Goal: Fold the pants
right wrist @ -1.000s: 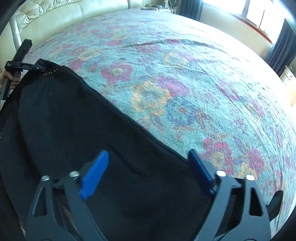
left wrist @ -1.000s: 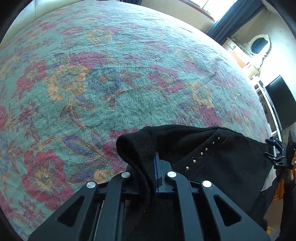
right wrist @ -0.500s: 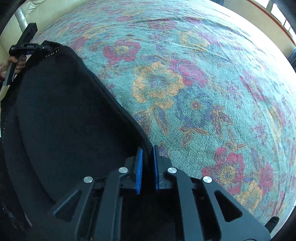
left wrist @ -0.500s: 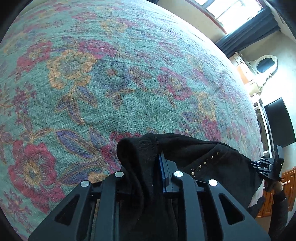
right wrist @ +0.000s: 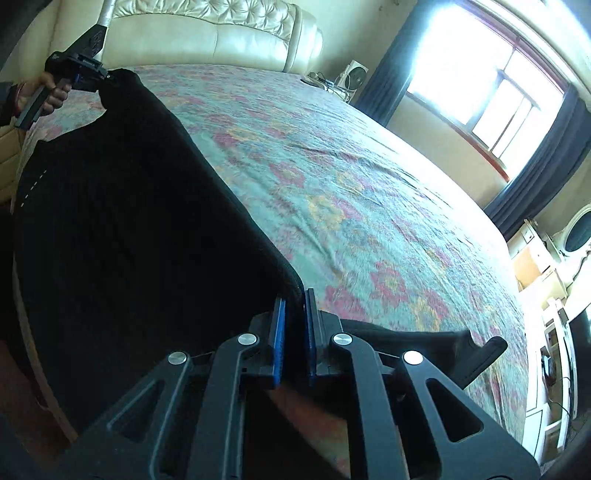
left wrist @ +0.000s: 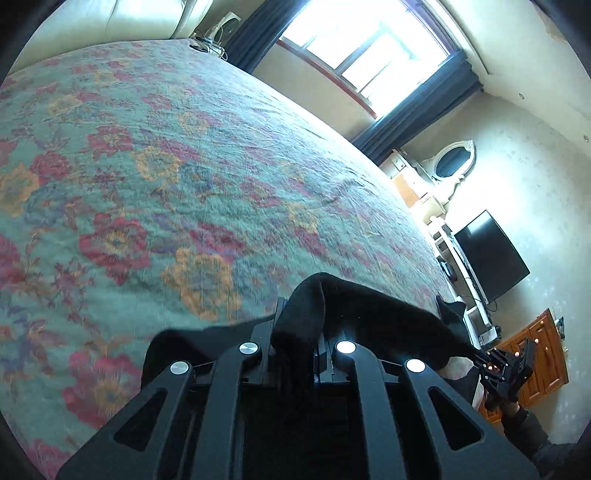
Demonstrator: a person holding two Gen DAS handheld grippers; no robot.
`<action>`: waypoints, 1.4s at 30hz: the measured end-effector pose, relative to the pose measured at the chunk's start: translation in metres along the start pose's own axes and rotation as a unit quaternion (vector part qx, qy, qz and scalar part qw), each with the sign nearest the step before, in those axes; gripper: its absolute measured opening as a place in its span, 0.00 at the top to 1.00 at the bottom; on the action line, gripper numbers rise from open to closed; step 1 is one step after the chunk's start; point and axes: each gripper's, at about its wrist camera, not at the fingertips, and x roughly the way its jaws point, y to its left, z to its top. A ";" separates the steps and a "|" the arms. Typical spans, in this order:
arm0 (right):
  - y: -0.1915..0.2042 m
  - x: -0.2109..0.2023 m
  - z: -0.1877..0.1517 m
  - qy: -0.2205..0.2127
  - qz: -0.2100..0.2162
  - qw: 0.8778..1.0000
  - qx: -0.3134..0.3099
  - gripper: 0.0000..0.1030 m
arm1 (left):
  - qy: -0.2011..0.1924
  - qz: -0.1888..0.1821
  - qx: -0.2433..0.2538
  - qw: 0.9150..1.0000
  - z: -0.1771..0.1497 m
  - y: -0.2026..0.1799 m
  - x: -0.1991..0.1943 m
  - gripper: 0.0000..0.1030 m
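The black pants (right wrist: 122,221) hang stretched between my two grippers, lifted above the floral bedspread (right wrist: 369,192). My right gripper (right wrist: 294,299) is shut on the pants' top edge at one corner. My left gripper (left wrist: 301,314) is shut on the other corner, with black cloth (left wrist: 306,306) bunched over its fingers. In the right wrist view the left gripper (right wrist: 79,70) shows at the far left, held by a hand. In the left wrist view the right gripper (left wrist: 506,365) shows at the lower right. The pants' lower part is hidden below the frame.
The bed (left wrist: 147,166) fills most of both views, with a cream tufted headboard (right wrist: 207,33) behind. A window with dark curtains (left wrist: 369,55), an oval mirror (left wrist: 452,162), a black TV (left wrist: 487,258) and a wooden cabinet (left wrist: 535,354) stand along the far walls.
Both grippers have risen and tilted up, lifting the pants off the bed. One second ago the right gripper was open over the cloth; it then shut on the edge.
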 end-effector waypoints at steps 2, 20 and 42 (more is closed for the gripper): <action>0.028 -0.015 -0.021 0.001 -0.002 1.000 -0.018 0.91 | 0.012 0.006 0.002 1.000 -0.028 0.002 -0.015 0.84; 0.005 0.012 -0.096 0.074 0.197 0.817 0.537 0.42 | -0.040 0.082 -0.212 0.973 -0.120 0.018 -0.067 0.23; 0.024 0.014 -0.117 0.045 0.182 0.772 0.607 0.41 | -0.093 0.131 -0.303 0.939 -0.111 0.017 -0.026 0.79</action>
